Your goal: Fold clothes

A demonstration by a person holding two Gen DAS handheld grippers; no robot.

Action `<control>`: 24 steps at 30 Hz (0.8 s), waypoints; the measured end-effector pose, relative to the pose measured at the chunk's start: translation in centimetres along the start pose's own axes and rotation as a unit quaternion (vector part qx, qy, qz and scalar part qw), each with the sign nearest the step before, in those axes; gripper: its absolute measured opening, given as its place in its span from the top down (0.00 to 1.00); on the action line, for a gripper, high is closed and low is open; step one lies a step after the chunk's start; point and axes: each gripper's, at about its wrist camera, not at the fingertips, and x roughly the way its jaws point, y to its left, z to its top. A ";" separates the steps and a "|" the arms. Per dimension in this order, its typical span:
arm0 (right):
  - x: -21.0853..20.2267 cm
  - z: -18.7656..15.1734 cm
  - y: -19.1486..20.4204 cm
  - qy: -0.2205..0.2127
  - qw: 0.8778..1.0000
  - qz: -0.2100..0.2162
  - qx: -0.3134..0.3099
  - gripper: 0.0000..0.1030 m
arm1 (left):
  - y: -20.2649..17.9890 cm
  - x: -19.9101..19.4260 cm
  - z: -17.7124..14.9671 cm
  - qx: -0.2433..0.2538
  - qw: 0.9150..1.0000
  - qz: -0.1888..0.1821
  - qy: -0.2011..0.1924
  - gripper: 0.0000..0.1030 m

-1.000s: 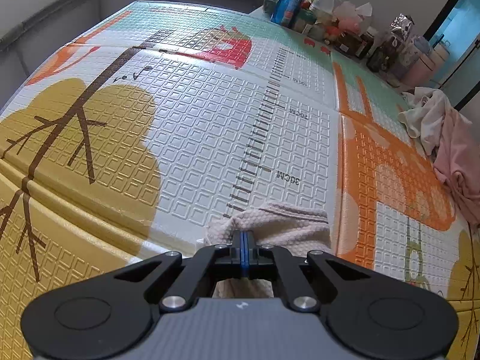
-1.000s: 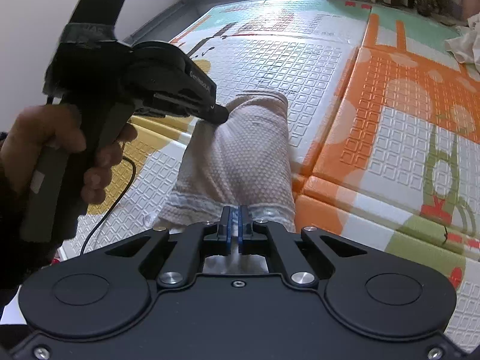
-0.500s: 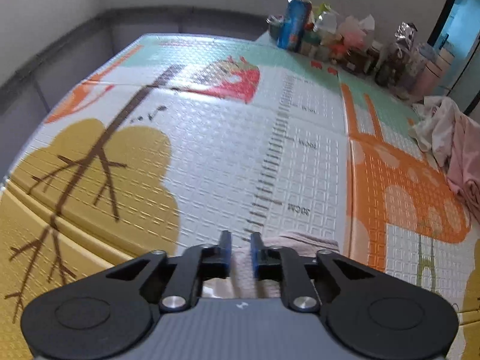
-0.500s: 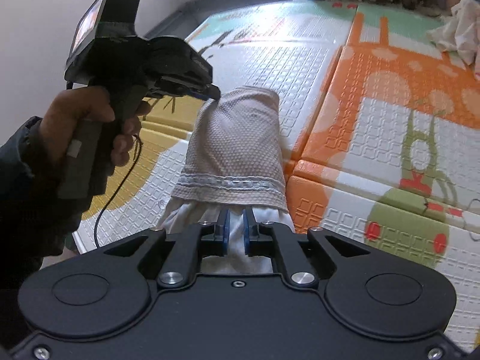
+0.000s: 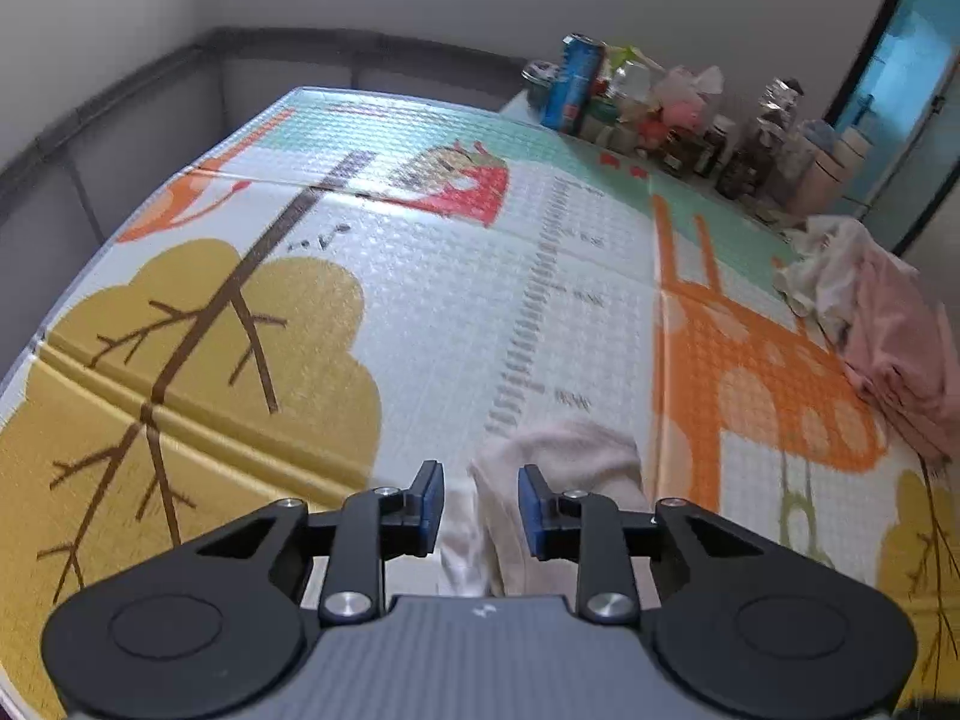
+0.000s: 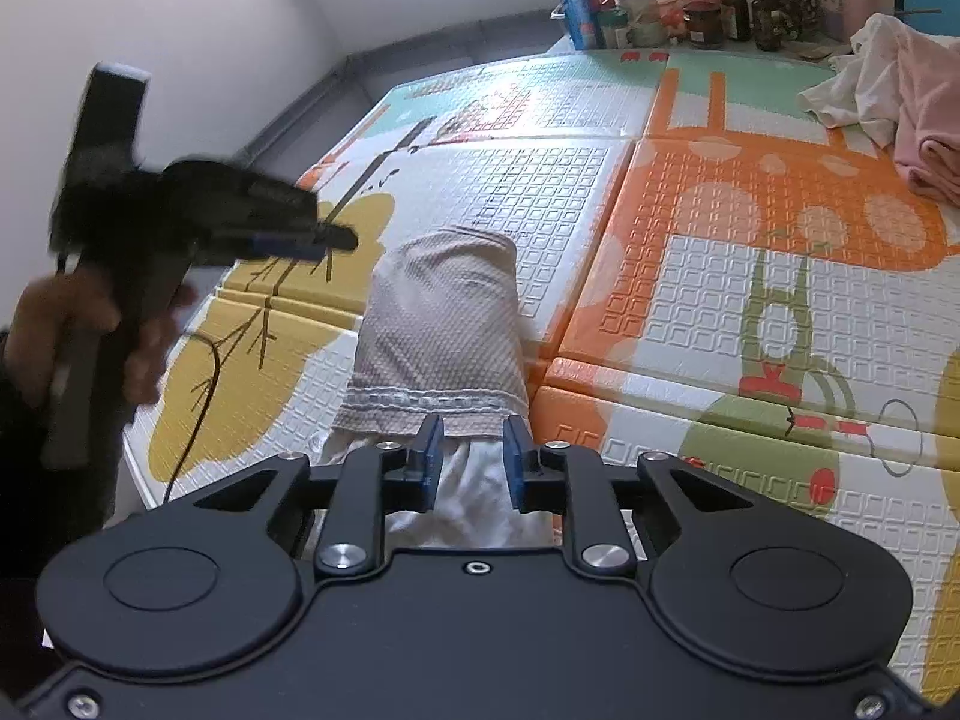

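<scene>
- a foam play mat (image 5: pixel 420 312) printed with yellow trees, an orange giraffe and a height ruler covers the surface; grey walls rise behind it, with a window high up.
- at the mat's far edge stand bottles and jars (image 6: pixel 708 6) with a tall blue can (image 5: pixel 573 84); a heap of pink and white clothes (image 6: pixel 888 90) lies at its right side.
- the ruler's numbers and the can's label are too blurred to read.
- the folded beige garment (image 6: pixel 444 324) lies on the mat, near its edge.
- the left hand-held gripper (image 5: pixel 480 507), held in a hand (image 6: pixel 90 330), has just been opening; its jaws are parted above the garment, touching nothing.
- the right hand-held gripper (image 6: pixel 473 459) has likewise just been opening; its pads stand apart over the garment's white end, not pressing it.
</scene>
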 end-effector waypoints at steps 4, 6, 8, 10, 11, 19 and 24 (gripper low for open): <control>-0.3 -0.3 -0.2 -0.001 1.000 0.002 0.005 0.77 | -0.5 -1.1 -2.6 0.014 1.000 0.001 0.016 0.68; -0.3 -0.6 -0.1 -0.001 1.000 -0.001 0.006 0.76 | -0.7 -1.7 -3.9 0.019 1.000 0.008 0.023 0.66; -0.5 -0.9 -0.1 -0.001 1.000 -0.004 0.006 0.74 | -1.1 -2.3 -5.2 0.022 0.999 0.016 0.030 0.61; -0.5 -1.2 -0.1 0.000 1.000 -0.006 0.007 0.72 | -1.6 -3.0 -6.4 0.033 0.999 0.025 0.031 0.58; -0.5 -1.3 0.0 0.002 1.000 -0.007 0.006 0.71 | -1.9 -3.4 -6.9 0.039 0.998 0.031 0.032 0.53; -0.3 -2.3 0.3 0.021 1.000 -0.021 -0.004 0.64 | -2.9 -4.9 -10.4 0.052 0.996 0.050 0.057 0.40; -0.4 -2.9 0.5 0.028 0.999 -0.019 -0.009 0.62 | -3.3 -5.4 -11.8 0.062 0.994 0.064 0.060 0.37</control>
